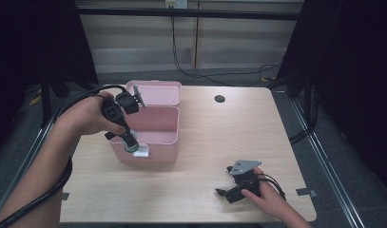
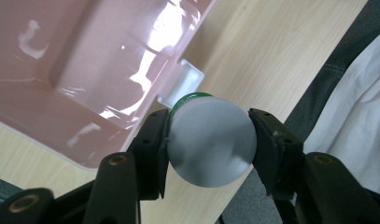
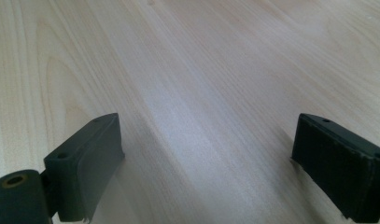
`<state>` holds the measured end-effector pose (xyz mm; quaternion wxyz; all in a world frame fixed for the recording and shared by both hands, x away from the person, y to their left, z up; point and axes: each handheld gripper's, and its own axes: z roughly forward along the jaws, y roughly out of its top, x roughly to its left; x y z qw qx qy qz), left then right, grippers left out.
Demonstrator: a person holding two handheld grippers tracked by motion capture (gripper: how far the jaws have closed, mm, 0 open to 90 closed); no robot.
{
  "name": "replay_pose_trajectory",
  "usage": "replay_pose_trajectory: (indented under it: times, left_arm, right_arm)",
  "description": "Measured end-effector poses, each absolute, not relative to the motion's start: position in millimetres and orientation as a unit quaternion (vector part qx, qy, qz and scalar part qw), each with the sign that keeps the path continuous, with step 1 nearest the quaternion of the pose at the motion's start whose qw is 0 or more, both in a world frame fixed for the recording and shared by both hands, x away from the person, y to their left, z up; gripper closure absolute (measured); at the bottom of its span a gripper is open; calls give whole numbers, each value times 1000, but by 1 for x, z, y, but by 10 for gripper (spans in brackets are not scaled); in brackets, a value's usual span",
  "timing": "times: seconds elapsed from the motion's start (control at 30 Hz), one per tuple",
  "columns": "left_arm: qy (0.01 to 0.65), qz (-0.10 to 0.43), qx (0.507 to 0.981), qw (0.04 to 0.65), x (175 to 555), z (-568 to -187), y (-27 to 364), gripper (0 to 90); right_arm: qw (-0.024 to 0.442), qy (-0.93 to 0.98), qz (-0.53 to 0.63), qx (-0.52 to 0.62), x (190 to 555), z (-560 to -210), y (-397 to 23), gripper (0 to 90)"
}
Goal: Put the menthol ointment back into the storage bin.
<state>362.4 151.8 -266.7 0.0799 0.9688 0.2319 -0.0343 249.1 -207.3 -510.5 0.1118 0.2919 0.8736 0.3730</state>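
A pink plastic box [image 1: 155, 124] with its lid hinged back stands at the table's left middle. My left gripper [image 1: 130, 145] points down over the box's front wall and is shut on a small round can with a green rim [image 1: 131, 147]. In the left gripper view the can's grey end [image 2: 210, 143] sits squeezed between both pads, right above the box's white latch [image 2: 182, 84] and beside the pink interior [image 2: 85, 74]. My right gripper [image 1: 224, 183] rests low on the table at the front right, open, with bare wood [image 3: 201, 116] between its fingers.
The pink lid [image 1: 155, 92] leans back behind the box. A dark round hole [image 1: 219, 99] marks the tabletop at the back. Black cables [image 1: 219, 73] run along the floor beyond the table. Light wood [image 1: 219, 137] stretches between the box and my right hand.
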Motion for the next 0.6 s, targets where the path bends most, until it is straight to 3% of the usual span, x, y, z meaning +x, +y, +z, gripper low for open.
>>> replay_pose_trajectory:
  times: [0.6]
  left_arm:
    - [247, -35, 965, 82, 397, -273, 132, 502]
  right_arm:
    - [112, 874, 373, 292, 249, -510, -207, 80]
